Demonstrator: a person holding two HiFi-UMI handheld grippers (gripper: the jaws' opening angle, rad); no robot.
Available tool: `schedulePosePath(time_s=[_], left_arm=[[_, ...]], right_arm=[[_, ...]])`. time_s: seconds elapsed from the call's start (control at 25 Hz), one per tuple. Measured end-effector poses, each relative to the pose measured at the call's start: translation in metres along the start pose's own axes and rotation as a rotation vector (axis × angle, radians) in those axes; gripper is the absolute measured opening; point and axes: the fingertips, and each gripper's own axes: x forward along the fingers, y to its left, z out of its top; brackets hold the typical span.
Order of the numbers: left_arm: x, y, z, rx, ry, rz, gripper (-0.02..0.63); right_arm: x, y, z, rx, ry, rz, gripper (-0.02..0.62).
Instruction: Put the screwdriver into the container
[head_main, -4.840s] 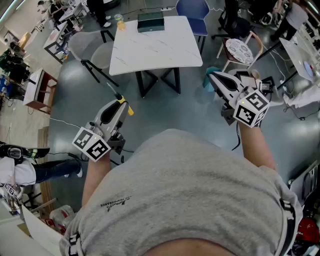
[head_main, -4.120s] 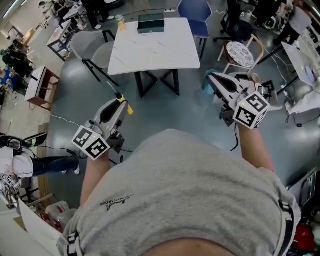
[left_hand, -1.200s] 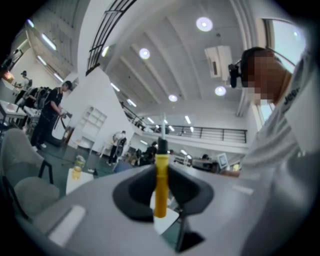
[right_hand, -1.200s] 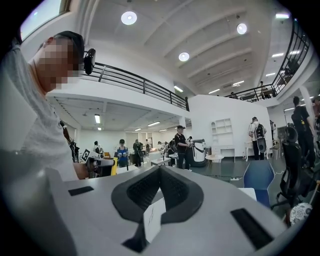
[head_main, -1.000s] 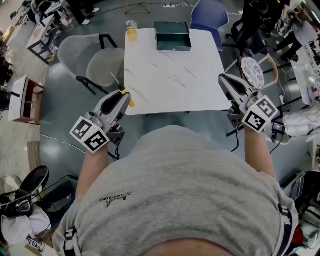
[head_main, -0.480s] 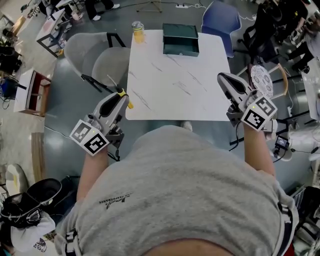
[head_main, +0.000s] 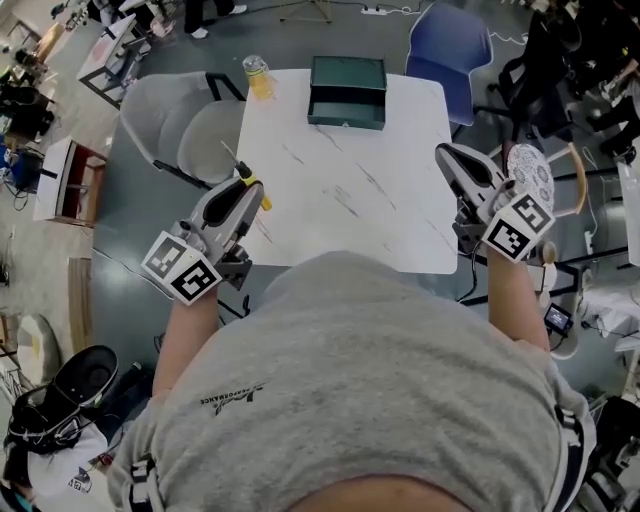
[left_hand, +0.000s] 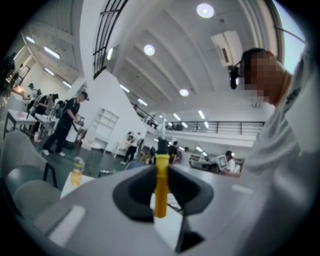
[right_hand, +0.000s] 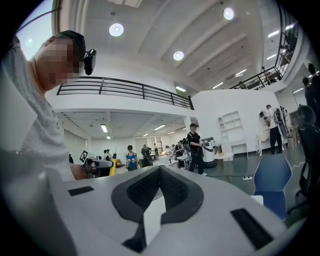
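1. Left claw (left_hand: 160, 172): closed on the screwdriver (left_hand: 161, 186). Both pads press the yellow handle. In the left gripper view the handle stands upright between the jaws, with the black collar and thin shaft rising above them.
2. Screwdriver, head view: held in the air at the left edge of the worktop (head_main: 345, 195), towards the near left corner. The shaft slants out past that edge, towards the grey chairs (head_main: 185, 125).
3. Right claw (right_hand: 160, 169): closed and empty. The pad tips meet and nothing lies between them. In the head view it hangs over the right edge of the worktop, towards the near right corner.
4. Container (head_main: 347, 78): a dark green box at the middle of the far edge of the worktop, its top open. It is well apart from the screwdriver and from both claws.
5. Cup (head_main: 258, 77): holds a yellow drink and stands at the far left corner, just beside the container's left side and not touching it.
6. Blue chair (head_main: 452, 45): beyond the far right corner.
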Motion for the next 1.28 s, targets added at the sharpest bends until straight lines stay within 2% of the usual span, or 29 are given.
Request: schedulePosePath(time_s=[0.32, 0.64, 0.92, 1.12, 1.28], left_arm=[[0.099, 0.002, -0.005, -0.014, 0.05, 0.011, 0.075], [0.183, 0.026, -0.025, -0.064, 0.1, 0.034, 0.075], [0.242, 0.073, -0.044, -0.131, 0.166, 0.045, 0.075], [0.273, 0.121, -0.074, -0.143, 0.268, 0.019, 0.075], [0.299, 0.164, -0.102, -0.187, 0.347, -0.009, 0.075]], right_arm=[[-0.003, -0.082, 0.015, -0.023, -0.01, 0.037, 0.008], [0.003, -0.143, 0.006, -0.006, -0.018, 0.088, 0.008], [0.033, -0.177, -0.005, -0.004, -0.027, 0.105, 0.008], [0.07, -0.196, -0.029, 0.0, -0.005, 0.076, 0.008], [0.1, -0.208, -0.056, 0.015, 0.006, 0.034, 0.008]])
